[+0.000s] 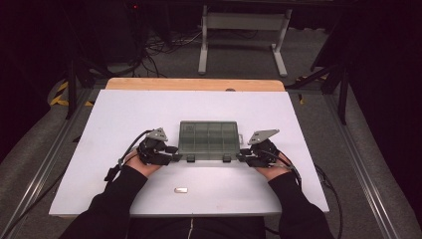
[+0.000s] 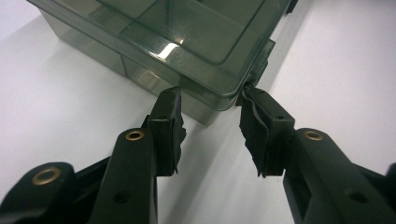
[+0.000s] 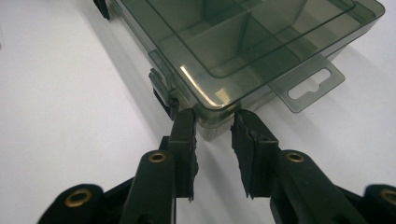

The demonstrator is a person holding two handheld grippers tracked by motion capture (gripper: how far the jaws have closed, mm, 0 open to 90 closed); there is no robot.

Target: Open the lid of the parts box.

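Overhead, your left gripper (image 1: 175, 153) and right gripper (image 1: 242, 155) flanked the near corners of the smoky plastic box (image 1: 208, 140) on the white table (image 1: 124, 114); a small metal piece (image 1: 181, 189) lay nearer you than the box. Along your left gripper (image 2: 210, 123), the jaws stood spread at the box's (image 2: 187, 42) corner. Along your right gripper (image 3: 214, 135), jaws likewise spread, straddling the box's (image 3: 243, 42) corner beside its hang tab (image 3: 310, 86).

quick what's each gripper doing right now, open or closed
Left gripper: open, jaws at a near corner of the organizer box.
Right gripper: open, at the other near corner.
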